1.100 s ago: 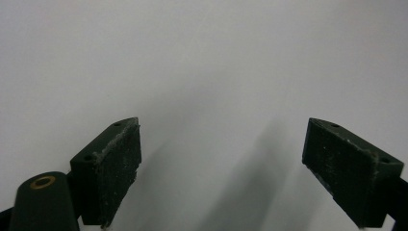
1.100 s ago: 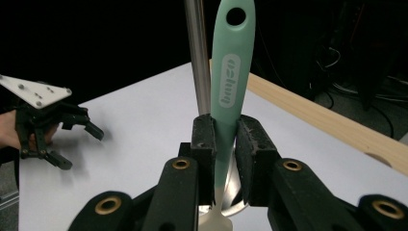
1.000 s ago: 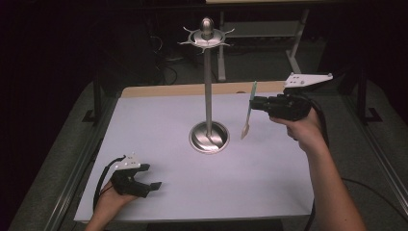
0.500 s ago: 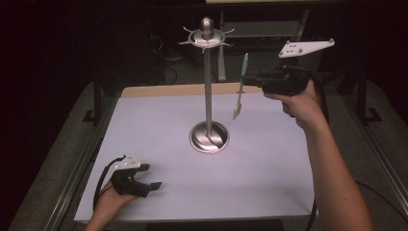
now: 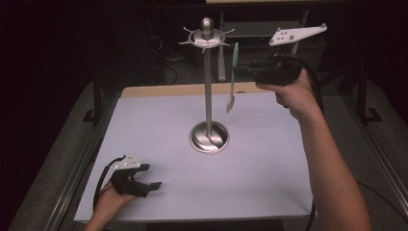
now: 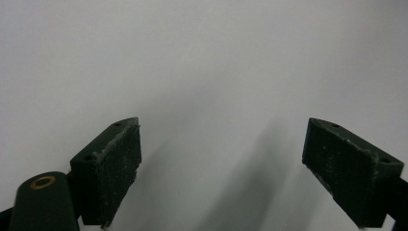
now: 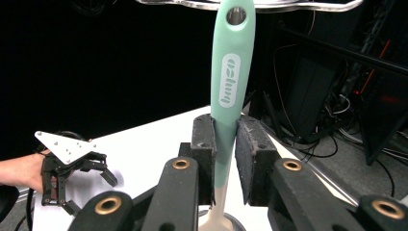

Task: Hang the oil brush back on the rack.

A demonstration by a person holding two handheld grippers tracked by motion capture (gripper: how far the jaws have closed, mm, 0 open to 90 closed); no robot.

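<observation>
High view, read from the left: the left gripper (image 5: 150, 185) rests on the white table (image 5: 269, 183) near its front-left corner, the hand behind it lying flat, parked out of the way because this work seems to need one tool alone. Its jaws stand wide apart with nothing between them, and the left gripper view shows bare white surface past the two black pads (image 6: 120, 163). Near the middle of the table stands a metal utensil stand (image 5: 208, 96), a slim pole on a round base with a ring of hooks at the top. Just right of the pole hangs a mint-handled utensil (image 5: 233, 72), upright, its metal end down and clear of the table. The right gripper (image 5: 245, 67) holds it level from the right, jaws closed on the lower part of the handle; the right gripper view shows the pads (image 7: 204, 144) clamped on either side of the handle (image 7: 231, 72). The grip sits low, I judge, so the hanging hole (image 7: 235, 15) at the top stays free, just under the hook ring, ready to be slipped over a hook.
</observation>
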